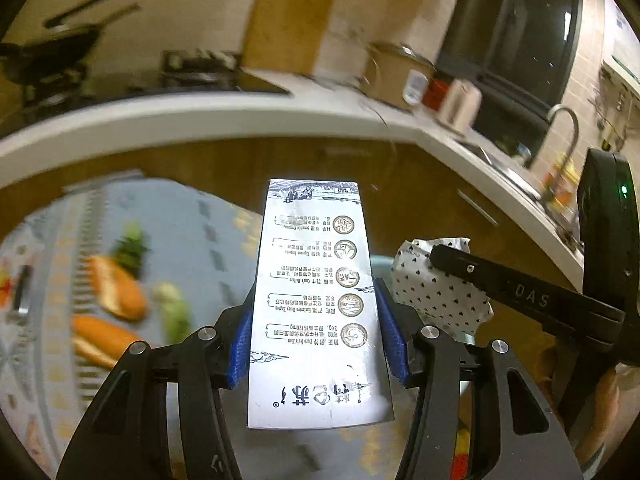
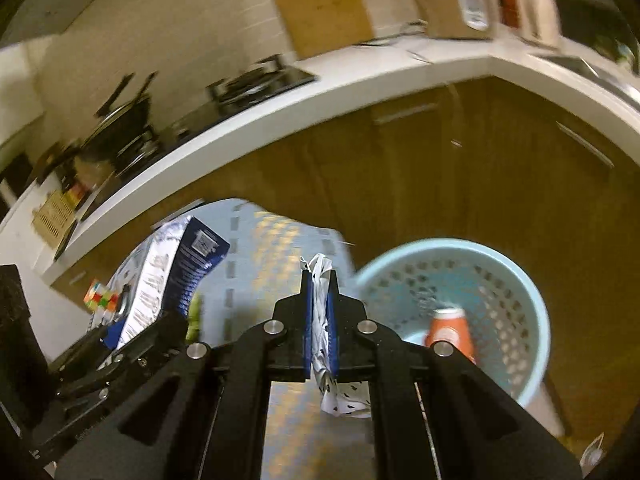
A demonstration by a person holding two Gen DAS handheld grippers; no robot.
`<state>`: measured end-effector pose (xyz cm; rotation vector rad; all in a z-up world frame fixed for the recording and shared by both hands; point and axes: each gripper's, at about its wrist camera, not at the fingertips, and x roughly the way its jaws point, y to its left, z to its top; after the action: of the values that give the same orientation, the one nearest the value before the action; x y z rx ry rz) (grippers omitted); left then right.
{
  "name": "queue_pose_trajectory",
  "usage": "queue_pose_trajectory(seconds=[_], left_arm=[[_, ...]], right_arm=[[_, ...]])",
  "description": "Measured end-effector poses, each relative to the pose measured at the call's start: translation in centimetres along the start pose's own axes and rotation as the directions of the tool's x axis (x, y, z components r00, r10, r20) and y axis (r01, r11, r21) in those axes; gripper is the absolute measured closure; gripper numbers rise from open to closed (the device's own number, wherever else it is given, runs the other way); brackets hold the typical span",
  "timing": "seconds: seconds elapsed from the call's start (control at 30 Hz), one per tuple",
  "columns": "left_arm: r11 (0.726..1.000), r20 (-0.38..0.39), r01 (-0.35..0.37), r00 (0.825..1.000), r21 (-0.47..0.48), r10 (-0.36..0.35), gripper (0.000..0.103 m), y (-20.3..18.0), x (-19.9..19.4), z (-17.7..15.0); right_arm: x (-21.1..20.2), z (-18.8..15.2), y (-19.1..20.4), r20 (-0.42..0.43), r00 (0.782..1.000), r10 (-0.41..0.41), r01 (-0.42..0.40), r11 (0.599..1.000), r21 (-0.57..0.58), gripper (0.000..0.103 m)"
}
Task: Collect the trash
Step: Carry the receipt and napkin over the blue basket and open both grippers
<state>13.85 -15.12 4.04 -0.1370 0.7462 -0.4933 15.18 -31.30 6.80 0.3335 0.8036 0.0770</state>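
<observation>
My left gripper is shut on a white milk carton with printed text, held upright above the table. The carton also shows in the right wrist view at the left. My right gripper is shut on a crumpled white paper with black dots. The paper also shows in the left wrist view, right of the carton, pinched by the right gripper's fingers. A light blue perforated basket stands on the floor to the right, with an orange cup inside.
A patterned blue tablecloth carries bread rolls and green vegetables. A colour cube lies at the table's left. A white counter with a stove, pot, cutting board and sink runs behind, above wooden cabinets.
</observation>
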Motion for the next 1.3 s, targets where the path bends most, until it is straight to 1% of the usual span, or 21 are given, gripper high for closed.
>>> queue_pose_trajectory(seconds=[0.1, 0.2, 0.4, 0.53, 0.63, 0.7, 0.77, 0.8, 0.83, 0.87, 0.9, 0.93, 1.07, 1.23, 1.3], left_arm=[[0.998, -0.053, 0.055, 0.997, -0.001, -0.055, 0.052, -1.7, 2.2, -0.3], [0.996, -0.098, 0.088, 0.992, 0.021, -0.085, 0.052, -3.5, 4.1, -0.6], [0.991, -0.179, 0.112, 0.979, 0.074, -0.097, 0.052, -6.4, 7.1, -2.2], [0.988, -0.229, 0.118, 0.969, 0.095, -0.094, 0.052, -7.4, 8.9, -2.9], [0.987, -0.252, 0.121, 0.963, 0.108, -0.09, 0.051, -7.8, 9.8, -3.4], [0.987, -0.26, 0.121, 0.961, 0.106, -0.089, 0.049, -8.0, 10.0, -3.6], [0.987, -0.253, 0.126, 0.963, 0.101, -0.097, 0.044, -8.0, 9.8, -3.5], [0.987, -0.246, 0.125, 0.964, 0.097, -0.098, 0.042, -7.8, 9.5, -3.4], [0.988, -0.238, 0.128, 0.966, 0.089, -0.104, 0.039, -7.6, 9.1, -3.4], [0.988, -0.226, 0.132, 0.968, 0.079, -0.111, 0.038, -7.3, 8.7, -3.3], [0.988, -0.217, 0.133, 0.969, 0.073, -0.114, 0.038, -7.0, 8.3, -3.2], [0.989, -0.209, 0.131, 0.971, 0.07, -0.114, 0.038, -6.8, 8.0, -3.0], [0.993, -0.161, 0.104, 0.982, 0.057, -0.094, 0.038, -5.7, 6.3, -2.5], [0.996, -0.101, 0.083, 0.992, 0.017, -0.08, 0.038, -3.6, 3.8, -1.9], [0.999, -0.069, 0.054, 0.996, 0.004, -0.054, 0.038, -2.4, 2.4, -1.8]], right_arm=[[0.1, -0.5, -3.4, -0.011, 0.999, -0.036, 0.036, 0.998, 0.056, 0.099], [0.4, -1.2, -5.9, -0.032, 0.998, -0.056, 0.059, 0.993, 0.099, 0.099], [1.8, -2.3, -9.5, -0.088, 0.992, -0.09, 0.103, 0.983, 0.15, 0.099], [2.7, -3.3, -10.5, -0.12, 0.987, -0.103, 0.122, 0.979, 0.162, 0.098], [2.9, -3.7, -11.0, -0.126, 0.985, -0.116, 0.136, 0.977, 0.164, 0.098], [2.9, -3.7, -11.1, -0.127, 0.984, -0.124, 0.144, 0.976, 0.166, 0.097], [2.8, -3.7, -11.4, -0.132, 0.984, -0.122, 0.144, 0.974, 0.176, 0.094], [2.8, -3.6, -11.6, -0.133, 0.984, -0.12, 0.143, 0.973, 0.182, 0.088], [2.6, -3.6, -11.8, -0.127, 0.985, -0.119, 0.142, 0.971, 0.193, 0.079], [2.5, -3.4, -11.9, -0.122, 0.985, -0.122, 0.144, 0.97, 0.197, 0.074], [2.2, -3.4, -11.9, -0.111, 0.985, -0.13, 0.15, 0.968, 0.199, 0.063], [2.0, -3.3, -11.9, -0.103, 0.985, -0.137, 0.155, 0.968, 0.198, 0.054], [1.2, -2.9, -11.2, -0.075, 0.987, -0.141, 0.152, 0.972, 0.18, 0.054], [0.2, -2.4, -7.9, -0.046, 0.993, -0.109, 0.113, 0.987, 0.11, 0.054], [-0.2, -2.2, -6.1, -0.033, 0.995, -0.097, 0.099, 0.993, 0.071, 0.054]])
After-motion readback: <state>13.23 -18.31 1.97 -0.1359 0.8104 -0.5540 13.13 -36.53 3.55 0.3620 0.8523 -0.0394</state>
